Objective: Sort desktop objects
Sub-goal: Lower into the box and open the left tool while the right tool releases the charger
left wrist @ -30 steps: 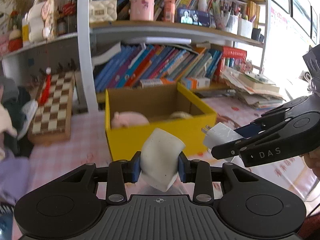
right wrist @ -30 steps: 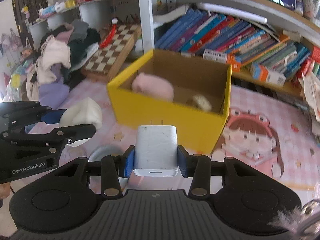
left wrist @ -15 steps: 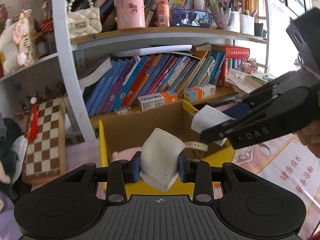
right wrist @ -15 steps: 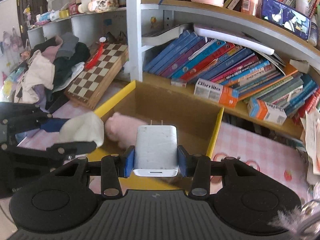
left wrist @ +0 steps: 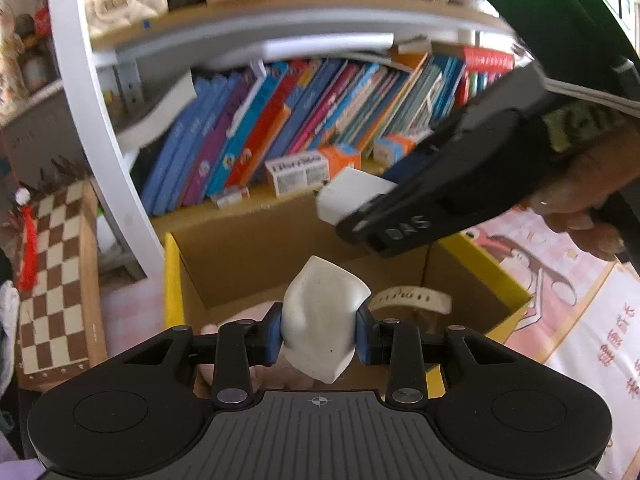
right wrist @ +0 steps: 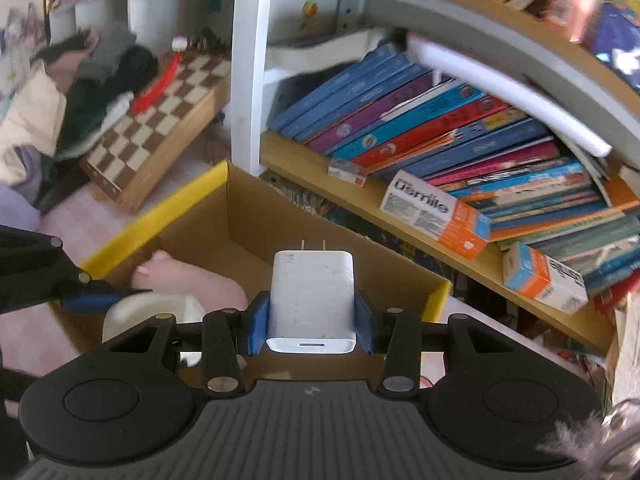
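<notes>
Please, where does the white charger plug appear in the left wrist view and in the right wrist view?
Left wrist view: white charger, right of centre, in the right gripper.
Right wrist view: white charger, bottom centre, between blue pads.
Shared landmark: yellow box beneath.

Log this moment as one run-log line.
left gripper: shut on white cup | right gripper: shut on charger | both over yellow box | nothing released

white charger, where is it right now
In the right wrist view the white charger sits centre, clamped in the right tool above the open yellow box.
</notes>
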The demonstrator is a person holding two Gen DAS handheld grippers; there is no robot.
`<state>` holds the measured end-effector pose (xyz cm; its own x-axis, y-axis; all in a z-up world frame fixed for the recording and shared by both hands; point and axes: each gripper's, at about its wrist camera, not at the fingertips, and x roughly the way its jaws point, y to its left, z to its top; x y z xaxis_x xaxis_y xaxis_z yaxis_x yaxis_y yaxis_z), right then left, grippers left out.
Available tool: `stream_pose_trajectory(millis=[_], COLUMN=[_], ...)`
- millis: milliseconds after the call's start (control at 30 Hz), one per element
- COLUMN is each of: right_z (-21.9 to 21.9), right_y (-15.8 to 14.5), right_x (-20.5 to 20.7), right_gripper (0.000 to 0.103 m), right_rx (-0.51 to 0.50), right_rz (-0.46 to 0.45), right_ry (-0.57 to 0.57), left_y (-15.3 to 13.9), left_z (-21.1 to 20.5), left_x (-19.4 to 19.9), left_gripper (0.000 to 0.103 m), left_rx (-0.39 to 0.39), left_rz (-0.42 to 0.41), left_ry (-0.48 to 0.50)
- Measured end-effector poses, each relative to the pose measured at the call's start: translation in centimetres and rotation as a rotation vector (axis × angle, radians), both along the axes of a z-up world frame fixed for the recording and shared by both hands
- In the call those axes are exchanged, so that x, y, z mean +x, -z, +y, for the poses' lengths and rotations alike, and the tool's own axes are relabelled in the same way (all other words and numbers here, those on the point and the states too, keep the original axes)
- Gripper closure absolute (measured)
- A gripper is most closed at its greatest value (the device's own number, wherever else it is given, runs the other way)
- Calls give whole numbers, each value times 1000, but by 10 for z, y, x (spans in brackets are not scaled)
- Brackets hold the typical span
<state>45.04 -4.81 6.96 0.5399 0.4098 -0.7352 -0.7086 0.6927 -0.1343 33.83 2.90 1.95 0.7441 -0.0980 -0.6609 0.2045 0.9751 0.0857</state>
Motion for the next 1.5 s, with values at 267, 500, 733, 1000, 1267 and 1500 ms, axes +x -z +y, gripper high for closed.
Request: stream_pose_trajectory(millis=[267, 500, 733, 1000, 1267, 1500], right_z=[31, 53, 62, 59, 55, 47], right_y=[49, 78, 95, 103, 99, 80], right_x=[37, 57, 66, 73, 69, 53], right_gripper=[62, 62, 62, 62, 59, 39], right_rx=[-184, -282, -316, -318, -278, -245], right_rz=[29, 43, 100, 180, 209, 155], right_ry=[-38, -56, -83, -78, -47, -57], left_y=[27, 41, 47, 49, 44, 23], left_z=[5, 12, 19, 14, 11, 0], left_x=[30, 41, 47, 48, 43, 21], left_gripper=[69, 69, 69, 67, 60, 33], left_rx=[-11, -66, -110, -103, -96, -34], left_rz=[128, 210, 242, 255, 257, 150], left_ry=[-5, -32, -52, -58, -82, -78])
